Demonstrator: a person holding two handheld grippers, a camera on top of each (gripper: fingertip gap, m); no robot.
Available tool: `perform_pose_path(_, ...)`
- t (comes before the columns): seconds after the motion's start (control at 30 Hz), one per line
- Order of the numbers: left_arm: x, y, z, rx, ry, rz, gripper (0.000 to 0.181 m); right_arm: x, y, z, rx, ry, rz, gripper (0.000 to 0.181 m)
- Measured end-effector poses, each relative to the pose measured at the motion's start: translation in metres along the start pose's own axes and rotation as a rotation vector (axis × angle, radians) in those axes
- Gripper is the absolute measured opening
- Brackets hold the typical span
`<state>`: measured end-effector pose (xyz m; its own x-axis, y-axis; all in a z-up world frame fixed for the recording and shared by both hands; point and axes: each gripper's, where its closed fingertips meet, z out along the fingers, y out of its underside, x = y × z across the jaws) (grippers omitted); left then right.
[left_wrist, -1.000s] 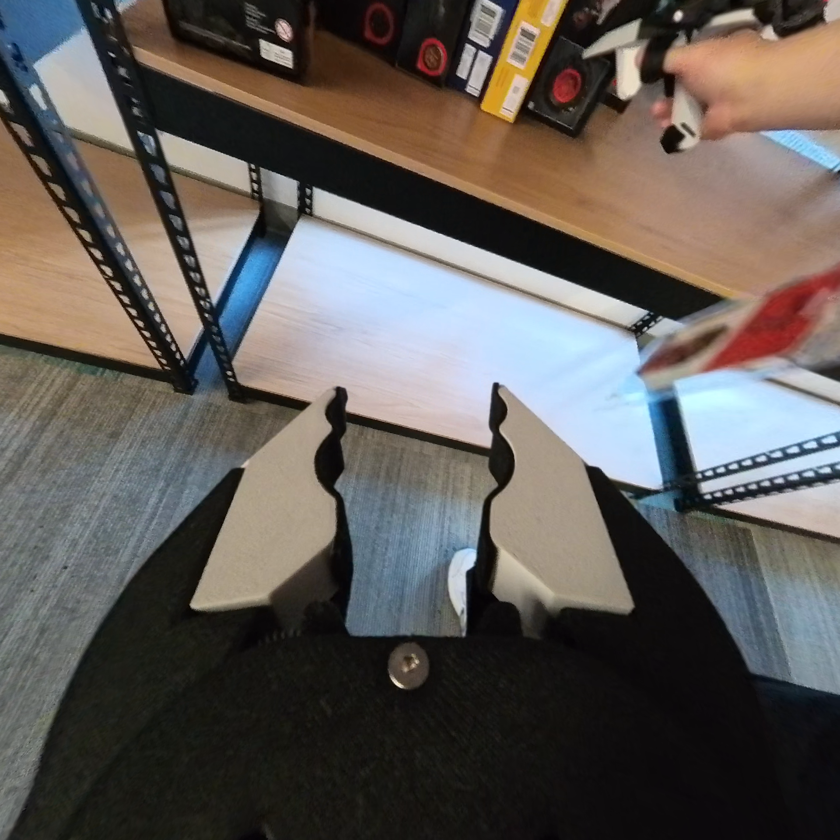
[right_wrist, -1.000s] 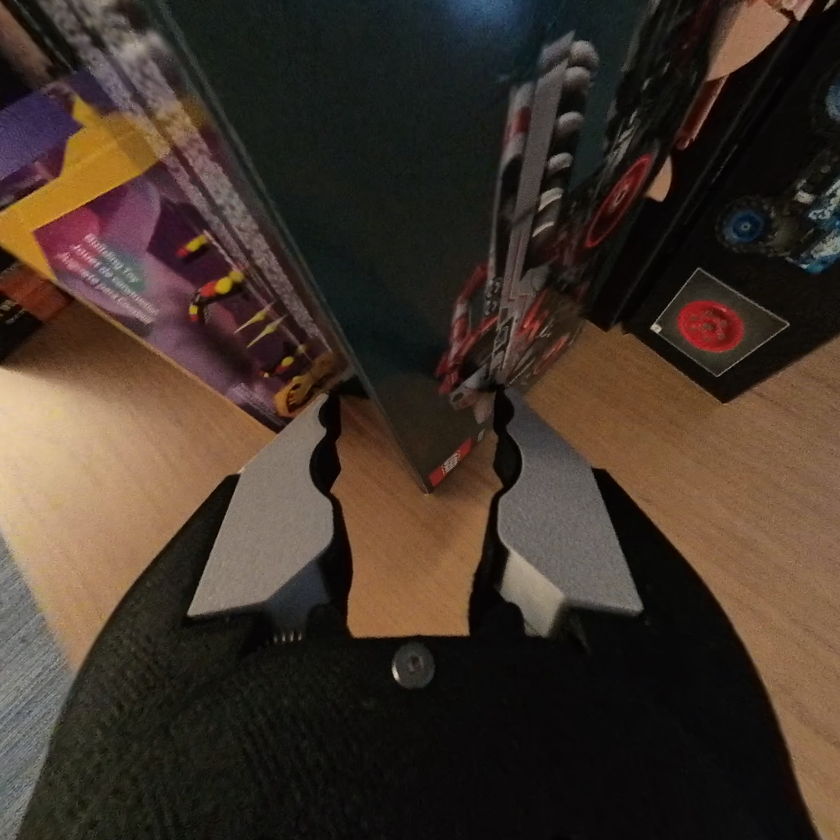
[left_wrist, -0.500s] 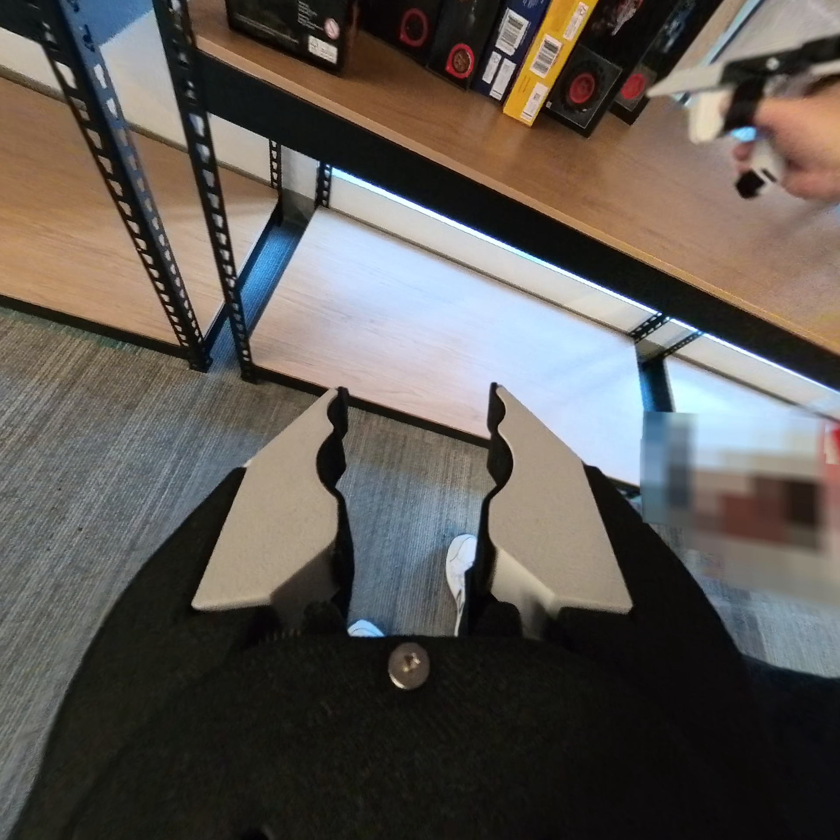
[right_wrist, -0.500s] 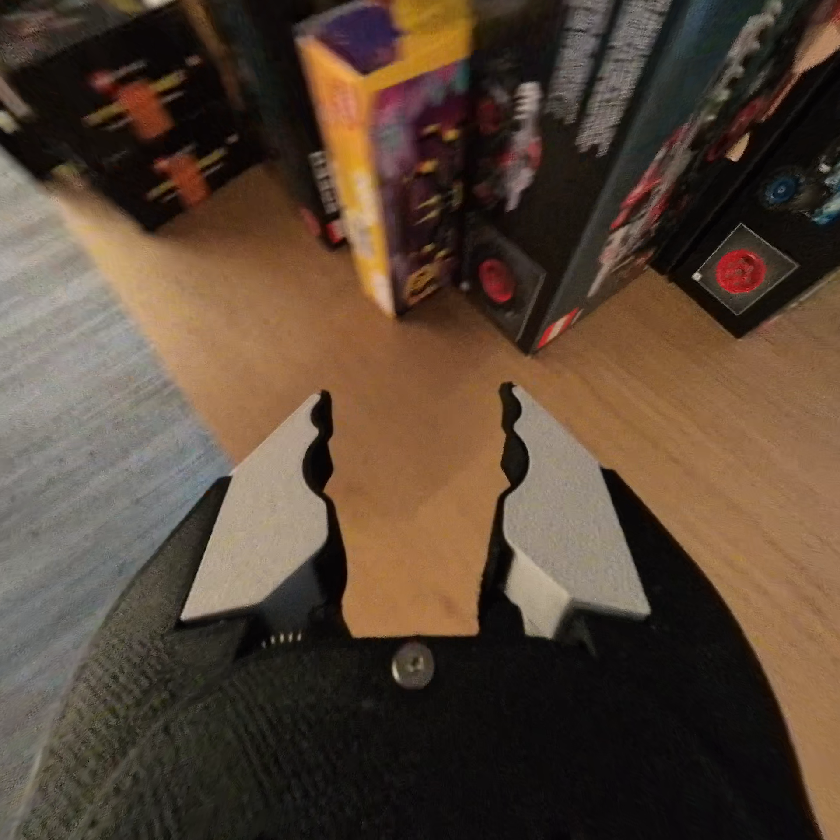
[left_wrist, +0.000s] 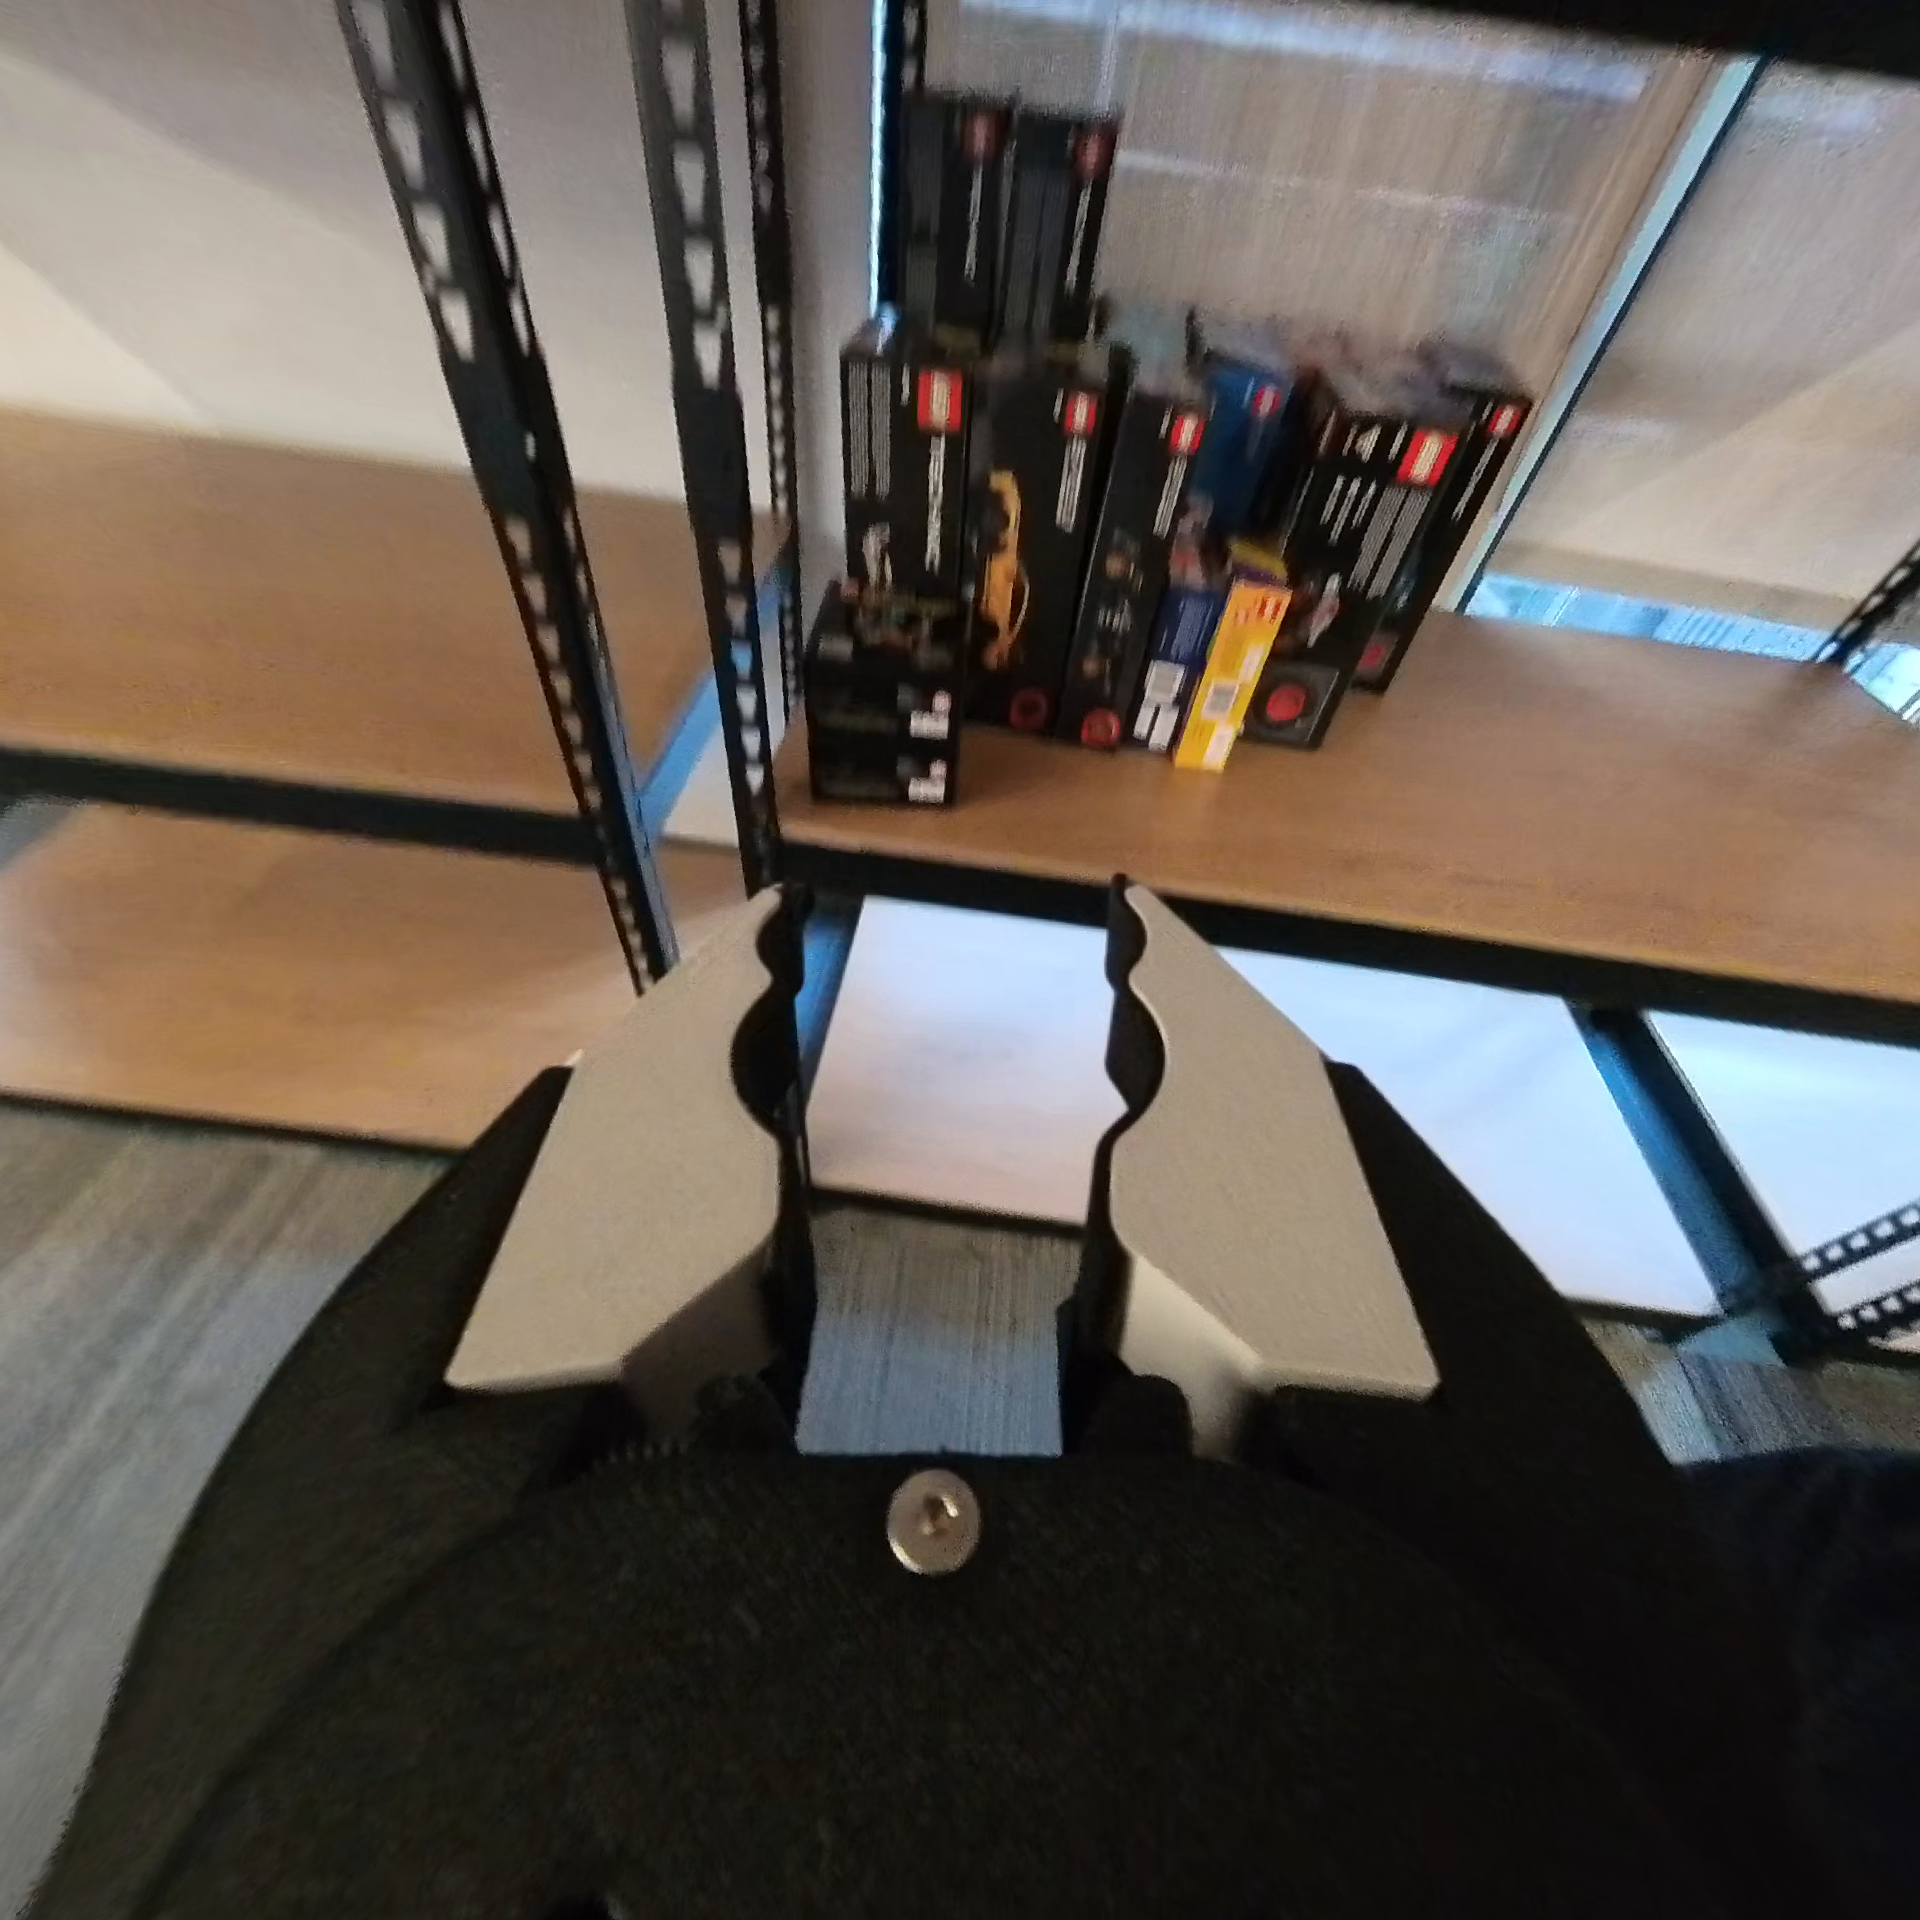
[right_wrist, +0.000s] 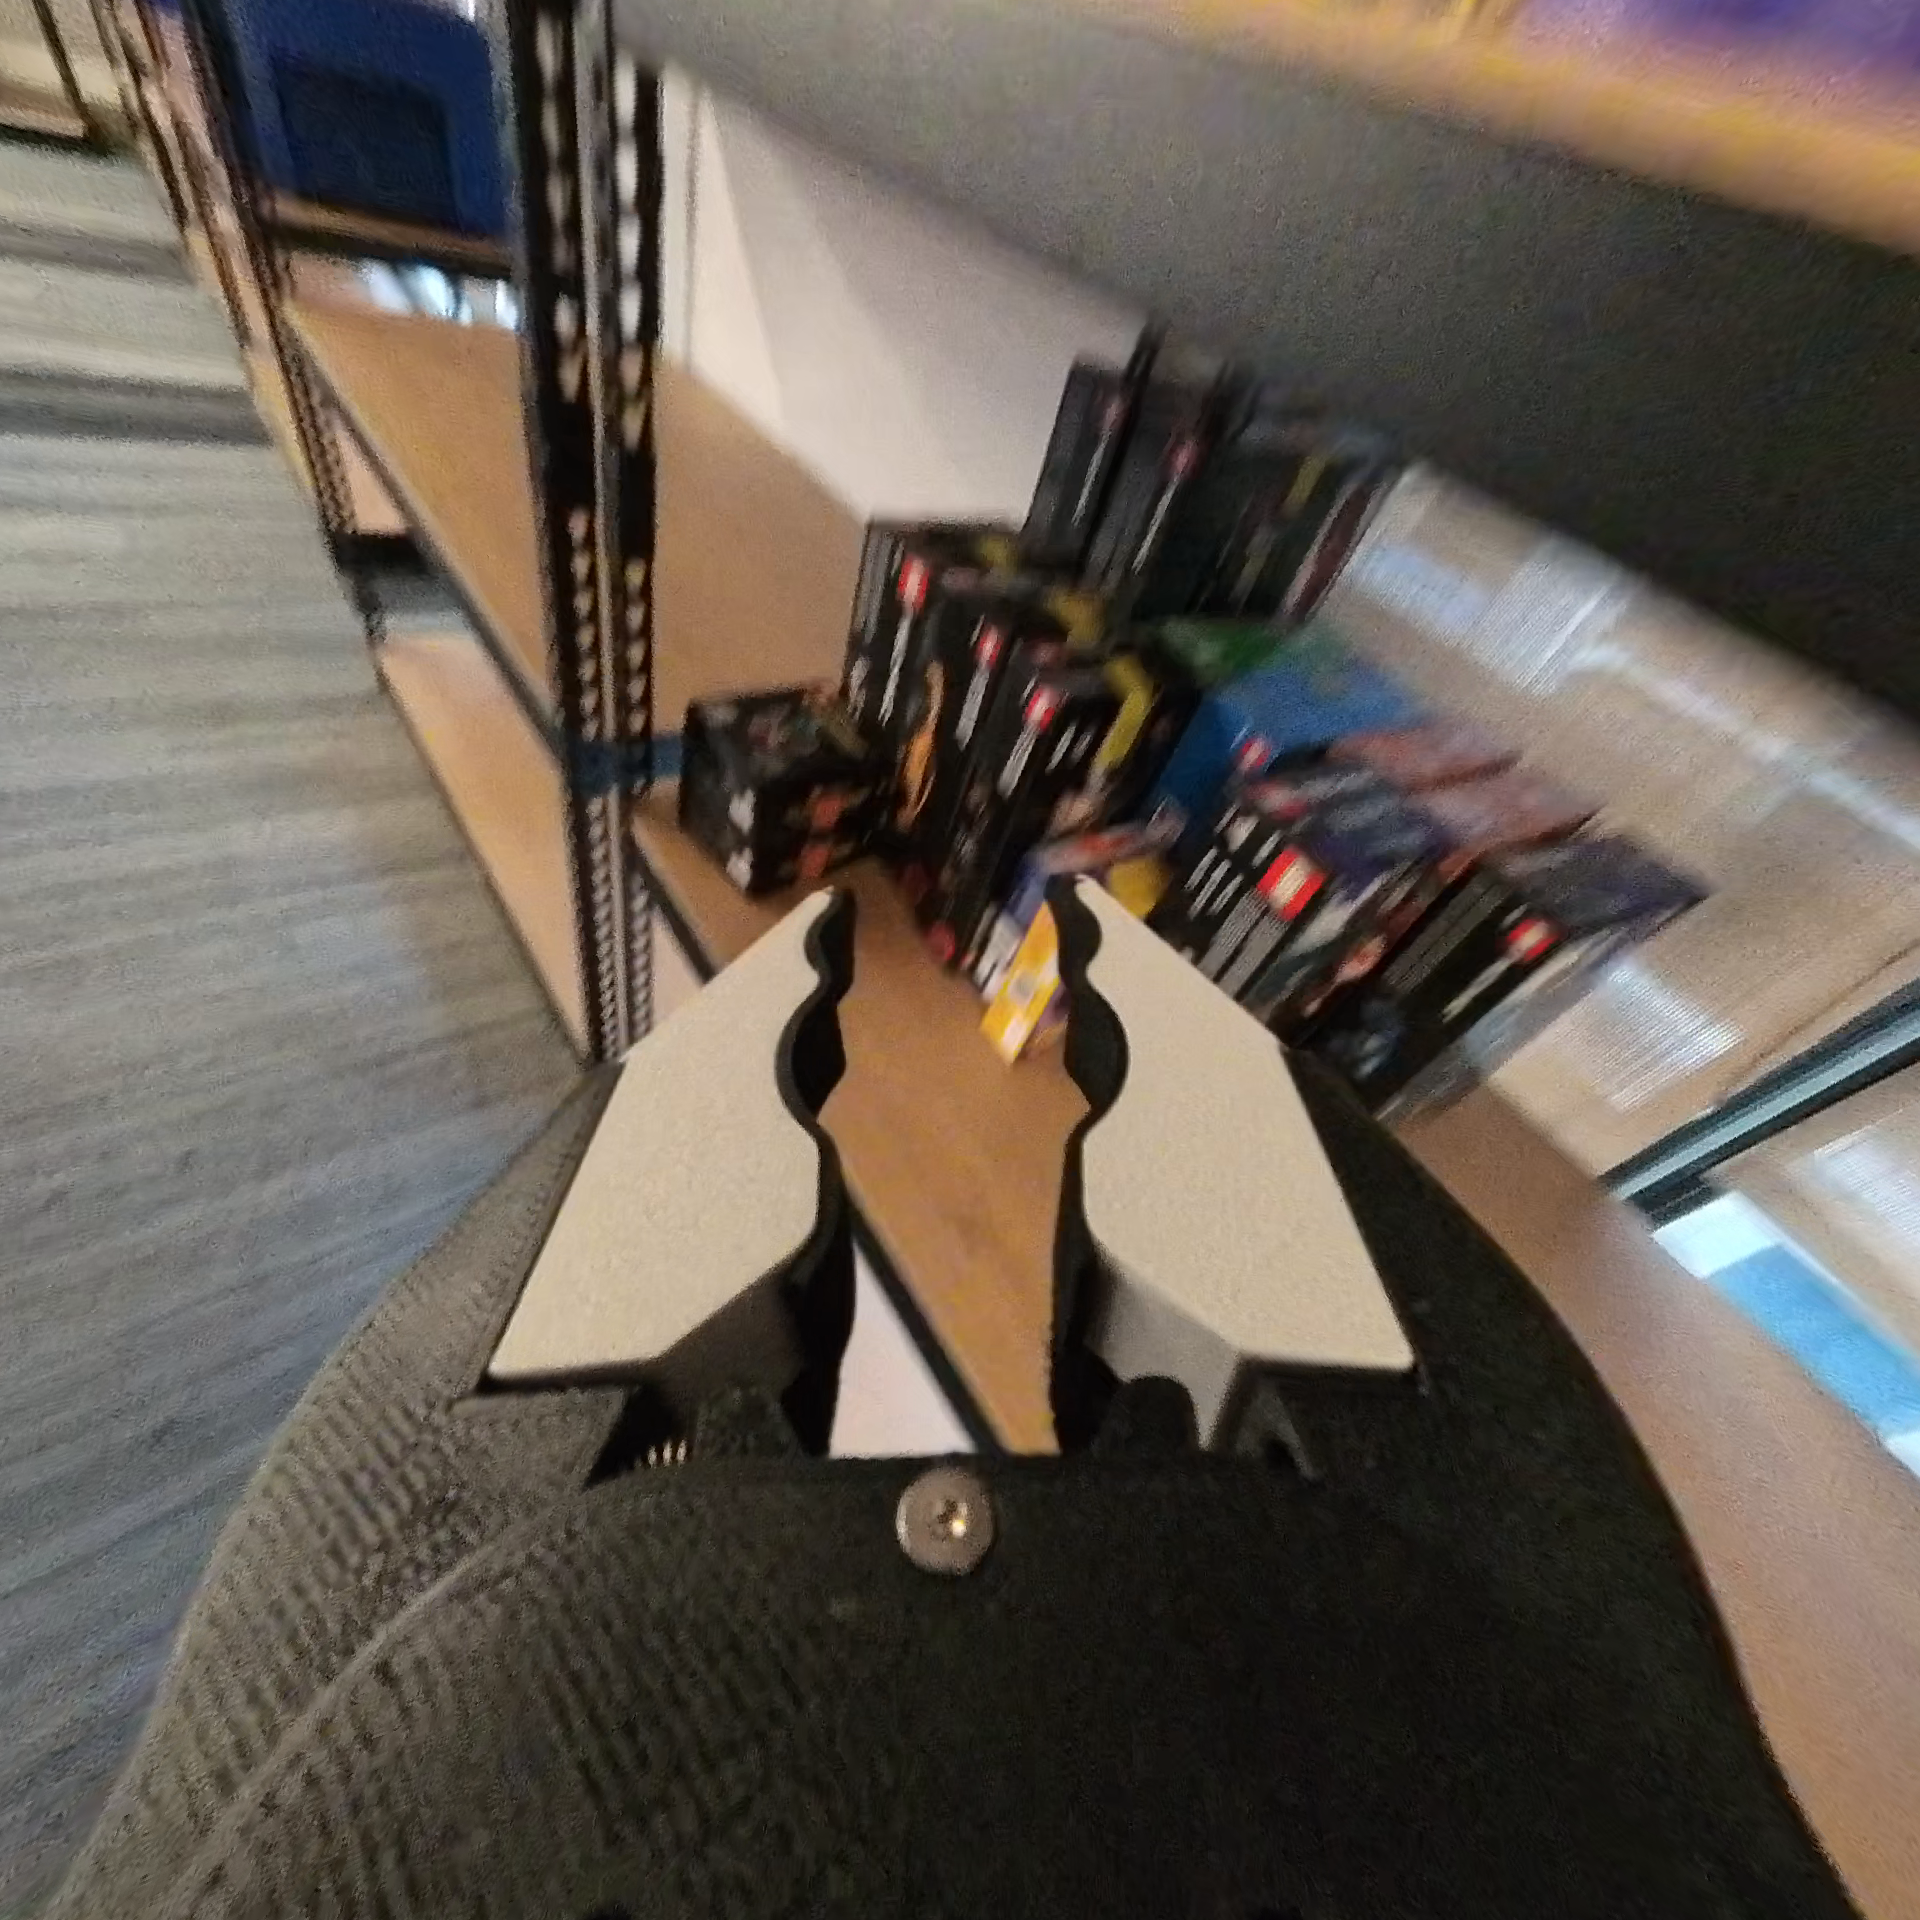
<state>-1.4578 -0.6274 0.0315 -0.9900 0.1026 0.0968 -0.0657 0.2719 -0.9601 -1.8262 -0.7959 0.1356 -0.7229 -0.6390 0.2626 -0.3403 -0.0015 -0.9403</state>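
Both views are evenly daylit and motion-blurred, the right wrist view more so; glare whitens the pale lower shelf board (left_wrist: 1039, 1049), and wide-angle distortion bends the edges.

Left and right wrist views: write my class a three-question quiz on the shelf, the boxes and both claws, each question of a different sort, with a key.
1. True or false: the left claw holds a box.
2. Multiple choice: the yellow box stands
A) on the carpet
B) on the wooden shelf, in the row of boxes
C) between the right claw's fingers
3. Short answer: what colour are most boxes in the row?

Key
1. False: it is open and empty, short of the shelf.
2. B. The right claw is also open and empty, apart from the boxes.
3. Black.
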Motion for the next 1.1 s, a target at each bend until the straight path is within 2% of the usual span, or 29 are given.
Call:
perform_pose_path(0.1, 0.009, -0.055, 0.025, 0.091, 0.031, 0.036, 0.056, 0.039, -0.056, -0.022, 0.119, 0.081, 0.004, 0.036)
perform_pose_path(0.2, 0.034, -0.107, 0.061, 0.189, 0.078, 0.067, 0.056, 0.07, -0.089, -0.049, 0.218, 0.125, -0.011, 0.036)
perform_pose_path(0.23, 0.045, -0.123, 0.074, 0.221, 0.094, 0.081, 0.055, 0.08, -0.092, -0.054, 0.221, 0.141, -0.036, 0.038)
perform_pose_path(0.3, 0.068, -0.153, 0.099, 0.272, 0.126, 0.088, 0.054, 0.096, -0.091, -0.059, 0.197, 0.154, -0.073, 0.057)
perform_pose_path(0.33, 0.082, -0.166, 0.112, 0.288, 0.156, 0.081, 0.054, 0.095, -0.09, -0.06, 0.2, 0.113, -0.075, 0.064)
perform_pose_path(0.4, 0.112, -0.188, 0.135, 0.313, 0.228, 0.082, 0.055, 0.079, -0.086, -0.061, 0.237, -0.011, -0.09, 0.066)
perform_pose_path(0.47, 0.136, -0.203, 0.152, 0.342, 0.275, 0.106, 0.055, 0.063, -0.065, -0.054, 0.224, -0.079, -0.178, 0.067)
perform_pose_path(0.57, 0.161, -0.211, 0.168, 0.354, 0.325, 0.113, 0.055, 0.036, -0.029, -0.04, 0.158, -0.186, -0.175, 0.073)
perform_pose_path(0.67, 0.174, -0.204, 0.18, 0.336, 0.369, 0.128, 0.053, 0.023, 0.001, -0.024, 0.103, -0.21, -0.096, 0.072)
perform_pose_path(0.77, 0.173, -0.184, 0.199, 0.271, 0.406, 0.174, 0.051, 0.016, 0.035, -0.002, 0.039, -0.224, -0.041, 0.07)
perform_pose_path(0.9, 0.155, -0.16, 0.218, 0.193, 0.463, 0.156, 0.051, 0.015, 0.091, 0.036, -0.072, -0.174, 0.078, 0.07)
perform_pose_path(0.97, 0.139, -0.155, 0.222, 0.168, 0.482, 0.159, 0.051, 0.012, 0.099, 0.05, -0.088, -0.131, 0.149, 0.068)
perform_pose_path(1.1, 0.098, -0.162, 0.22, 0.187, 0.495, 0.184, 0.048, -0.005, 0.069, 0.072, -0.012, -0.053, 0.063, 0.063)
